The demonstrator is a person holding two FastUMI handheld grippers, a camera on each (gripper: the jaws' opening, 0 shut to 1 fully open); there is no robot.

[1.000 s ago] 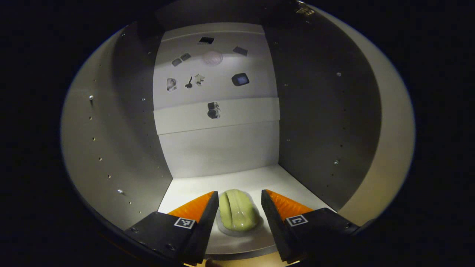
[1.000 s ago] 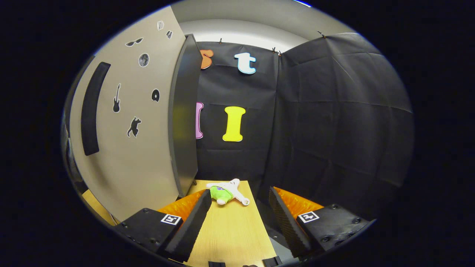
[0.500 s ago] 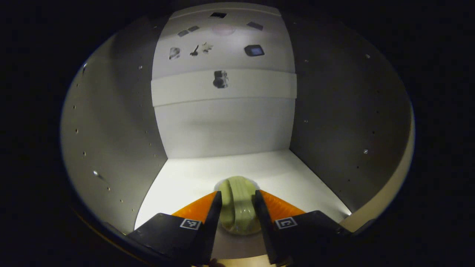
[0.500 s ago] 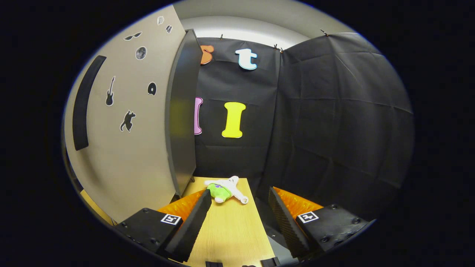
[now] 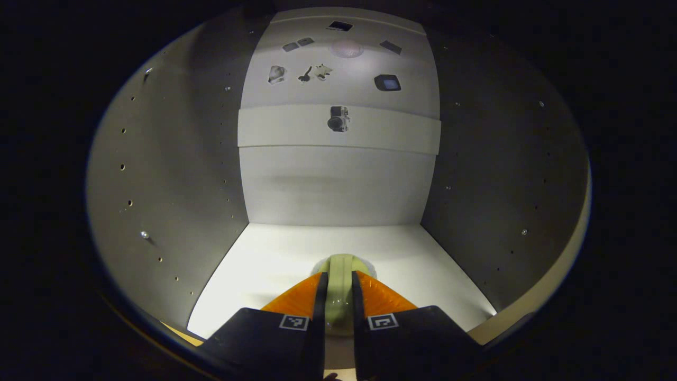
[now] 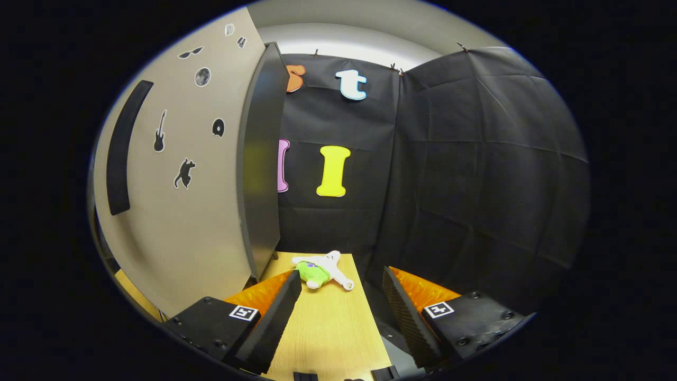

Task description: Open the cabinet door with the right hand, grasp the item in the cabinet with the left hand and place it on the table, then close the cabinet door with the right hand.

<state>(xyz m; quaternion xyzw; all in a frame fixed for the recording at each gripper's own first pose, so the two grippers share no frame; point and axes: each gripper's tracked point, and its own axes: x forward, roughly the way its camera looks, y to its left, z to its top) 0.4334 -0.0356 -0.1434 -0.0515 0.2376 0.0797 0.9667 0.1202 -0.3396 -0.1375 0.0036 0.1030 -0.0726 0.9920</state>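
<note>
**Much of the grasped item sits out of sight**

In the left gripper view, the pale green item [image 5: 338, 280] shows as a narrow strip between the left gripper's [image 5: 337, 307] fingers [image 5: 370, 296] — its flanks and near end are covered, its kind unclear. Small stickers [image 5: 338, 118] on the cabinet's back panel [image 5: 338, 180] are too tiny to identify. In the right gripper view, the cabinet door [image 6: 185, 211] is cut off at left, and a small plush toy [image 6: 320, 270] on the table [image 6: 328, 328] is too distant to make out — its face unreadable.
</note>
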